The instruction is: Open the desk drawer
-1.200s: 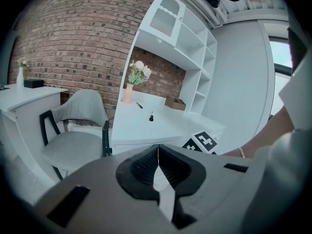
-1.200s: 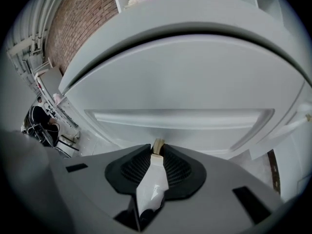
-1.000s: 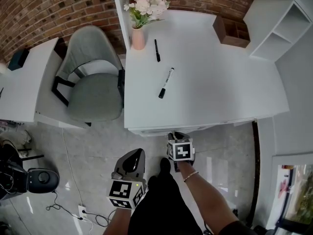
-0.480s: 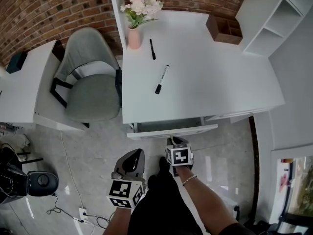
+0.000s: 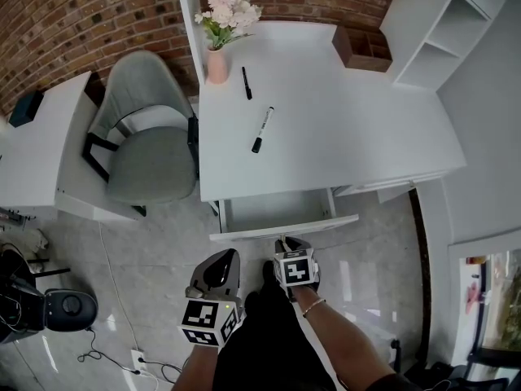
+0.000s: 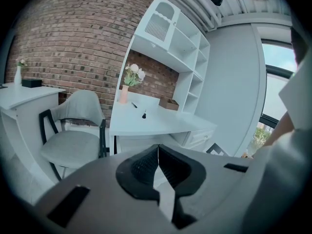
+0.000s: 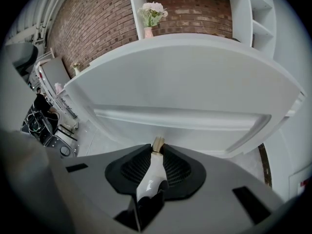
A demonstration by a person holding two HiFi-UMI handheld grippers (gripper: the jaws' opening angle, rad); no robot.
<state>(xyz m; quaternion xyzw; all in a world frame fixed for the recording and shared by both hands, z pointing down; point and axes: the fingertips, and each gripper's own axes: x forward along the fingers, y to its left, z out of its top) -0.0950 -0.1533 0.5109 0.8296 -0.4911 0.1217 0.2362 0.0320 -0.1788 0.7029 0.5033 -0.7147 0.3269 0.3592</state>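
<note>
The white desk [image 5: 342, 137] has its drawer [image 5: 281, 228] pulled partly out below the front edge, and the pale inside shows. My right gripper [image 5: 286, 242] is at the middle of the drawer front, shut on the small drawer knob [image 7: 157, 144]. In the right gripper view the drawer front [image 7: 185, 89] fills the frame above the jaws, and the knob sits pinched between the dark pads. My left gripper [image 5: 229, 254] hangs lower left over the floor, apart from the desk. Its jaws [image 6: 158, 164] are shut with nothing between them.
A grey chair [image 5: 151, 149] stands left of the desk, with a second white desk [image 5: 41, 153] beyond it. On the desktop are a vase of flowers [image 5: 216, 62], two black markers [image 5: 260, 129] [image 5: 245, 82] and a brown box [image 5: 358, 49]. White shelves [image 5: 431, 31] rise at the right. Cables and a device [image 5: 69, 306] lie on the floor.
The drawer has slid out of the desk toward me, from nearly closed to partly open. My right gripper came back with it on the knob. The left gripper has barely shifted.
</note>
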